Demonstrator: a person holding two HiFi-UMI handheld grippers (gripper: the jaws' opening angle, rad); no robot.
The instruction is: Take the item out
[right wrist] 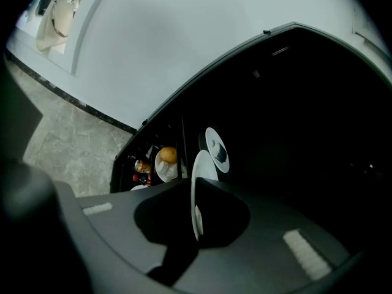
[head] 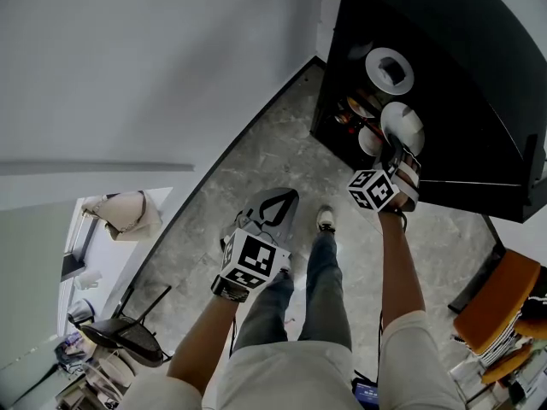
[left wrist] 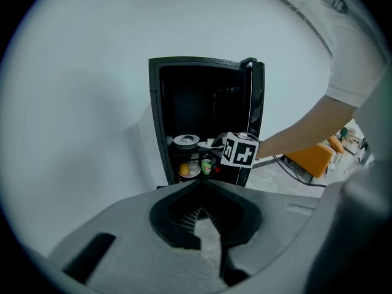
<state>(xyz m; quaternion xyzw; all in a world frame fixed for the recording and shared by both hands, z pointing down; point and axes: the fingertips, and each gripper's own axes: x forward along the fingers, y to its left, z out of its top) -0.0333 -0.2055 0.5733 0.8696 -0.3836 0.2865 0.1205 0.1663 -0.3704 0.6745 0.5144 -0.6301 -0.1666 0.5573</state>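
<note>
Left gripper [head: 282, 199] hangs low in front of the person's legs, well apart from the work. Its jaws are brought together at the tips with nothing between them, and only the grey marbled stone floor [head: 256, 156] lies beyond them. The left forearm [head: 201, 340] is bent in close by the thigh, with the gripper pointing forward and somewhat down.

To the right, the right gripper [head: 397, 159] is clamped on the rim of a round white ceramic plate [head: 403, 125]. In its own view the plate [right wrist: 197, 176] runs edge-on between the closed jaws. The plate is at the open front of the tall black cabinet [head: 461, 101], just below a second white plate carrying a dark object [head: 373, 62] on a shelf.

Judging from this, the step in hand is drawing the gripped plate out. It would go best as a straight, slow pull toward the person, with the grip firm, because a thin glazed rim can slip or swing in the jaws. The plate should also stay clear of the shelf edge, the plate above and the bowl holding an orange fruit [right wrist: 166, 156] beside it.

The bare right forearm [head: 397, 263] is stretched forward almost straight to the cabinet, its gripper angled downward.
</note>
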